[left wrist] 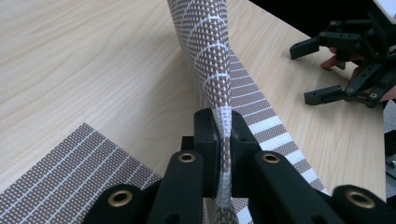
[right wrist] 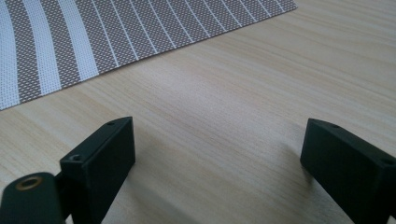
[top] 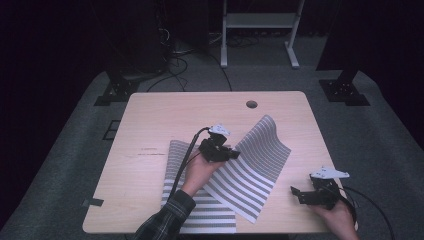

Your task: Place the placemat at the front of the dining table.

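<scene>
On the pale rectangular wooden table (top: 150, 120), a flat woven placemat with grey and white stripes (top: 212, 215) lay at about 6 o'clock, near the person's edge and partly under the left forearm. It looked parked there so the other mat could be worked on top of it.

The left gripper (top: 234, 154), near the table's middle, had its black jaws pressed together on the edge of a second striped woven placemat (top: 257, 160). In the left gripper view the weave ran up between the closed jaws (left wrist: 223, 140) and curved away beyond them. That pinch explained the mat's shape: its far corner at about 1 o'clock stood off the wood while the near part rested across the first mat. The lift was probably meant to fold or shift it.

The right gripper (top: 296, 194), at about 4 o'clock, hung low over bare wood with jaws spread wide and nothing between them, just beside the raised mat's edge. It seemed placed ready to take that free side.
</scene>
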Available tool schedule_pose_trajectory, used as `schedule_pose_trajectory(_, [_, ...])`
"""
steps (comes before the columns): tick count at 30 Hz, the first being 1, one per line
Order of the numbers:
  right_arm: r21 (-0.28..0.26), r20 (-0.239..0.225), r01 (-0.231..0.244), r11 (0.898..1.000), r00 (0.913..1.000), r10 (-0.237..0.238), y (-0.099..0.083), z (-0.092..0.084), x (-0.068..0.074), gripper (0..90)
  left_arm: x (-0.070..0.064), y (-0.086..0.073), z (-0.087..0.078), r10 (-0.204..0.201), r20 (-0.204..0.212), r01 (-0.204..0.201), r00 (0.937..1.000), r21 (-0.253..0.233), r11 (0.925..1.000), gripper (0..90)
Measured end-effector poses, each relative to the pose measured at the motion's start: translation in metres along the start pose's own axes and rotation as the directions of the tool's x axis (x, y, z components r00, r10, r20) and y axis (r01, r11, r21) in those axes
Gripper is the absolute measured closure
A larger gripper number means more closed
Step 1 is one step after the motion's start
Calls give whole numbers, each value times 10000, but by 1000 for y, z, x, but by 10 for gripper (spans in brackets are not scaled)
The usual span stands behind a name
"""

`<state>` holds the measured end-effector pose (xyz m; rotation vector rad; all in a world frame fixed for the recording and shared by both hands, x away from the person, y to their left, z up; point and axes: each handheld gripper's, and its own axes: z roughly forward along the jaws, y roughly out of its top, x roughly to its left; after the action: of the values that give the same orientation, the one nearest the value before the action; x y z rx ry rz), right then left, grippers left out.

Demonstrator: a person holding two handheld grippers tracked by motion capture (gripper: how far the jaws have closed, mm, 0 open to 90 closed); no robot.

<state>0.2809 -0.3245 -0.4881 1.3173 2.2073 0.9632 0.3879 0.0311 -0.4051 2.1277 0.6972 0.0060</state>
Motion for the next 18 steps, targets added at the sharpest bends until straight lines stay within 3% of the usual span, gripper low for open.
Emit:
schedule_pose_trajectory(15, [3,2,-2,10000,10000,2,0,0,0,89,11,-6,-6,-80,-885,89,9960,104,9999,600])
schedule_pose_trajectory(18, [3,-2,-3,10000,10000,3,0,0,0,89,15,-10,-11,-59,-1307,71,9914,94,9999,553])
